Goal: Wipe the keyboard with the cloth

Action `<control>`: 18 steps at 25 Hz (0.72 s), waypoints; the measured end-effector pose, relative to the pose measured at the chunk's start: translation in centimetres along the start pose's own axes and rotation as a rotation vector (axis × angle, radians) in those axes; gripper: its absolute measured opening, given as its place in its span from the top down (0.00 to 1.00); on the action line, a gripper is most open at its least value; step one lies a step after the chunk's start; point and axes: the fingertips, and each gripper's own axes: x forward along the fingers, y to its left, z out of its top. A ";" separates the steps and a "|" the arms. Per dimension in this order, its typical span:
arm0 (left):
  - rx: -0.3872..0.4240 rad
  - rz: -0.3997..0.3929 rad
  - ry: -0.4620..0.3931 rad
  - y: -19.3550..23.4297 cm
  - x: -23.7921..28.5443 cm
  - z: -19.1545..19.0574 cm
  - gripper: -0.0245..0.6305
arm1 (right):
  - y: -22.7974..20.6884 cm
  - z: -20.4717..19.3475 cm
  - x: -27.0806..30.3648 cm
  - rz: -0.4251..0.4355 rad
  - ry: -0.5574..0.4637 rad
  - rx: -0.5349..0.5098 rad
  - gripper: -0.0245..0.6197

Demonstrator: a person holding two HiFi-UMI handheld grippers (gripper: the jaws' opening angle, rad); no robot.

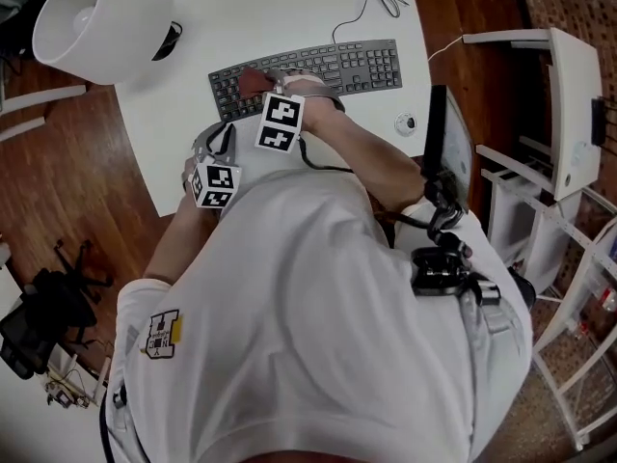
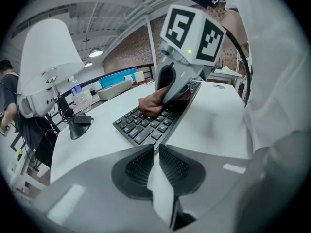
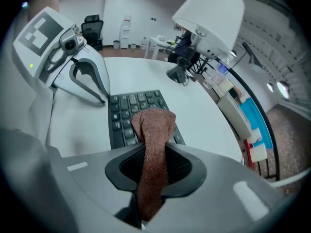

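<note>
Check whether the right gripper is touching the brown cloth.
Touching. The right gripper view shows the right gripper shut on the brown cloth. Both jaws press against the cloth's sides with no gap.

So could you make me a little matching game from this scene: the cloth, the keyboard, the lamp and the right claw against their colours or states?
Things:
1 cloth
2 keyboard
3 lamp
4 right claw

Colours or states:
A black, lying flat on the table
B shut on the cloth
C white
D brown

Pairs: 1-D, 2-A, 3-C, 4-B.
</note>
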 end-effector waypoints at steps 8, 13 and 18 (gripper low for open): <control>0.018 0.020 0.035 0.0 0.0 -0.1 0.91 | -7.0 -16.7 -3.6 -0.161 0.181 0.285 0.83; 0.017 0.044 0.055 0.0 -0.1 0.0 0.91 | -10.3 -27.0 -6.4 -0.253 0.298 0.460 0.83; 0.013 0.060 0.066 -0.1 0.1 0.1 0.91 | -10.8 -30.8 -7.5 -0.281 0.340 0.525 0.83</control>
